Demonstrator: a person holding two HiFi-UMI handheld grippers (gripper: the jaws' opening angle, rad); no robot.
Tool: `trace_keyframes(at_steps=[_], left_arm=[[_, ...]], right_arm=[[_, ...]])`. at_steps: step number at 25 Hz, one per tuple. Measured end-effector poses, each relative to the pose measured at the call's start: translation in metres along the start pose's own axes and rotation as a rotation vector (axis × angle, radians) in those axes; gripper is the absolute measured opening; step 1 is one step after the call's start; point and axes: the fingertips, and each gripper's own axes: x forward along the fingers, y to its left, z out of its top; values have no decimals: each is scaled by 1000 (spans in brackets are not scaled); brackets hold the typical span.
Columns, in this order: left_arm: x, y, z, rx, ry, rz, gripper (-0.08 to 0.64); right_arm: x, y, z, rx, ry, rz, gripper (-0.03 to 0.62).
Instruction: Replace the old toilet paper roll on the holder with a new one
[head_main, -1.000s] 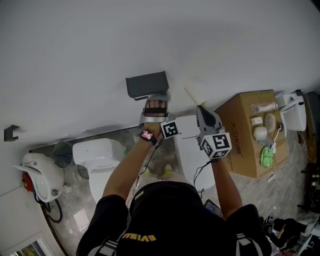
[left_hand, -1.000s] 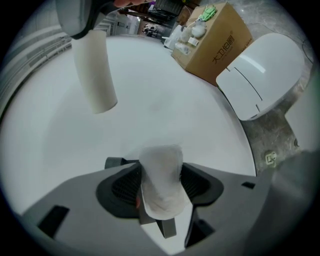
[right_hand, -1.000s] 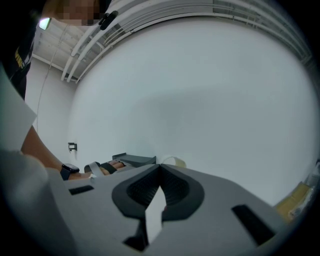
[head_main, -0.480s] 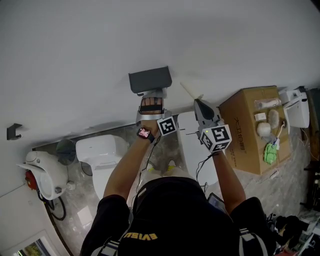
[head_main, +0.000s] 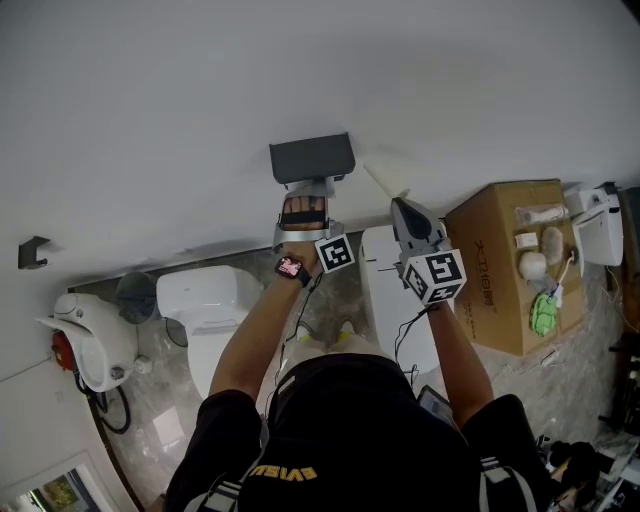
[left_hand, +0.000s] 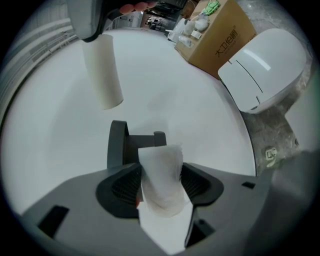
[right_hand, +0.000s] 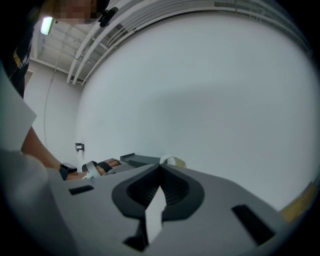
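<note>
Progress: old tube (left_hand: 102, 70) is off holder (head_main: 311, 158), its wall pinched in right tool (right_hand: 161, 170), jaws tight together | new roll (left_hand: 160, 175) clamped in left tool (head_main: 311, 188), jaws partway apart, just short of holder mid-wall (head_main: 150, 100), not seated | to do, prob.: slide roll on, bin tube | left gripper view shows holder arm bare + grip on roll; head view hides both behind tool.

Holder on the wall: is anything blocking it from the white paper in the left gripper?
Nothing visible is. The holder sits bare straight ahead of the white paper clamped in the left gripper. The pale tube in the right gripper hangs off to one side.
</note>
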Motion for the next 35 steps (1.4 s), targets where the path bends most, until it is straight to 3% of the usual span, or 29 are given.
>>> trace_keyframes(at_steps=[9,27,31,35], left_arm=[[-2,-2,-7,-10,6,0,260],[-13,-11,-7,-43,-31,-7,336],[-29,-13,-7,-97,-83,17,333],[-52,1,-17,-206,-128,76,272]], right_arm=[[3,4,3,-2,-6,11,-5],[2,5,2,3,-11,8,-5],[0,5,4,5,-16,2,-5],[0,3,4,6,-22,-2,-5]])
